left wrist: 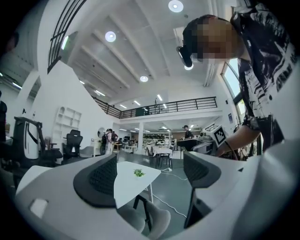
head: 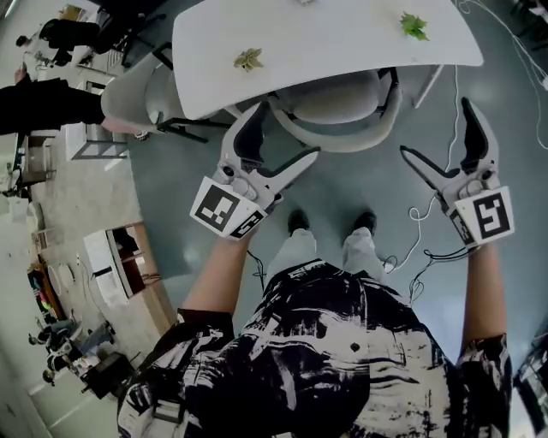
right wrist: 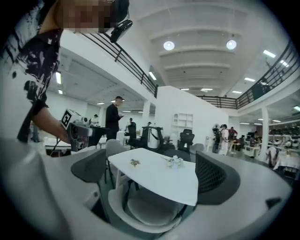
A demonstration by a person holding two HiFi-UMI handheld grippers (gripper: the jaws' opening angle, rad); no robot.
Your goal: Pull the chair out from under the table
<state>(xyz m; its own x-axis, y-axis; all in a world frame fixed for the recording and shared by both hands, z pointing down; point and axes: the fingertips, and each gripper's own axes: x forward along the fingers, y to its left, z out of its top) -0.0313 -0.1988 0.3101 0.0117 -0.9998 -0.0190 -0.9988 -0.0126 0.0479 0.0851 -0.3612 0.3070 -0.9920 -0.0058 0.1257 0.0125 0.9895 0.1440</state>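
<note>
The chair [head: 342,120] has a pale curved back and stands tucked under the white table [head: 342,43], straight ahead of me. My left gripper [head: 282,130] is open just in front of the left end of the chair's back, holding nothing. My right gripper [head: 435,128] is also open and hangs in the air to the right of the chair, clear of it. The left gripper view looks between the open left gripper [left wrist: 150,176] at the chair [left wrist: 150,218] and table [left wrist: 133,180]. In the right gripper view, the open right gripper [right wrist: 153,172] frames the seat of the chair [right wrist: 140,213] below the table [right wrist: 154,176].
A second pale chair [head: 128,98] stands at the table's left end. Two small plants [head: 248,58] [head: 413,26] sit on the tabletop. A white cable [head: 419,222] trails over the floor by my right foot. Low shelving [head: 128,257] stands at the left. People stand farther off.
</note>
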